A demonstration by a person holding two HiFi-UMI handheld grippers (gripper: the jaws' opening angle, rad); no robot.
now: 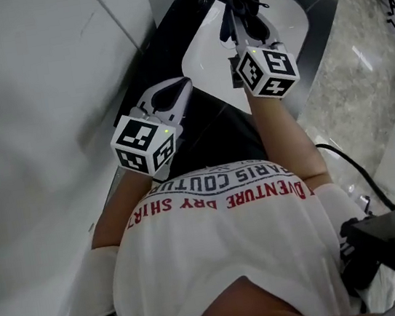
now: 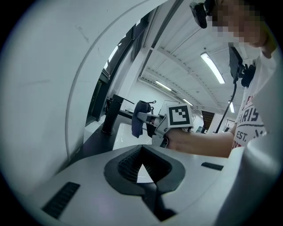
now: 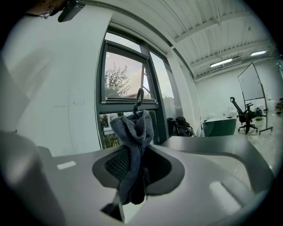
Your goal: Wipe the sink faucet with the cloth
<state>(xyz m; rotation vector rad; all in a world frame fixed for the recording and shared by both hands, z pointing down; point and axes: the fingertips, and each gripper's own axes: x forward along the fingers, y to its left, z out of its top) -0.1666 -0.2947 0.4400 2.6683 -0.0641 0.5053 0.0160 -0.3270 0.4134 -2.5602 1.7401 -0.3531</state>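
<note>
A black faucet (image 2: 109, 115) stands at the back of the white sink (image 1: 205, 60), close to the wall. My right gripper (image 1: 237, 8) is held over the basin, shut on a dark grey-blue cloth (image 3: 135, 132) that hangs bunched from its jaws. In the left gripper view the cloth (image 2: 139, 120) hangs a short way to the right of the faucet, apart from it. My left gripper (image 1: 171, 90) hovers over the black counter at the sink's near left corner. Its jaws (image 2: 141, 151) are shut with nothing between them.
A black counter (image 1: 166, 44) surrounds the sink, with a white wall (image 1: 28, 105) along its left. A window (image 3: 124, 75) sits behind the faucet. A tiled floor with a cable (image 1: 353, 167) lies to the right, and black equipment (image 1: 386, 236) is at the lower right.
</note>
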